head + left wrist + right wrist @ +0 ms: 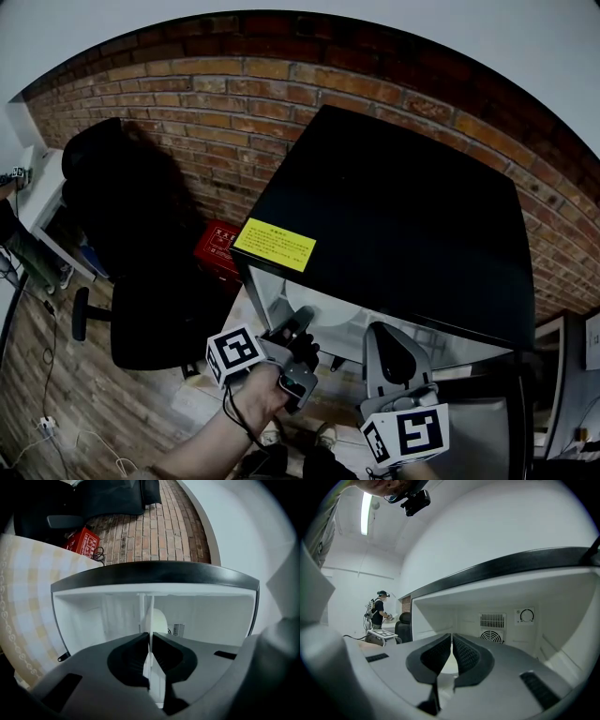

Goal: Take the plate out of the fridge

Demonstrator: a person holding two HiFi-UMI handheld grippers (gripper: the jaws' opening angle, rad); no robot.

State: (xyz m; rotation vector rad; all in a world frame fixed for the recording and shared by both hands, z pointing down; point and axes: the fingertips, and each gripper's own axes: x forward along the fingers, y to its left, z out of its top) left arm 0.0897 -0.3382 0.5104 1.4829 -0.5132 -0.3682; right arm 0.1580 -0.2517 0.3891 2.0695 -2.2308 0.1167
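A black mini fridge (394, 216) stands open below me, its white inside facing me. A white plate (339, 322) lies on its floor near the opening. My left gripper (298, 339) reaches in at the left. In the left gripper view it (151, 635) is shut on the plate's thin rim (152, 677), seen edge-on between the pads. To the right, my right gripper (392, 352) points into the fridge. In the right gripper view its (452, 637) tips meet, and the pale plate (446, 667) shows just beyond them.
The fridge's back wall carries a fan vent (492, 627) and a dial (527, 616). A yellow label (274, 245) sits on the fridge top. A black office chair (141, 234) and a red box (217, 248) stand left, against the brick wall. A person (377, 609) stands far off.
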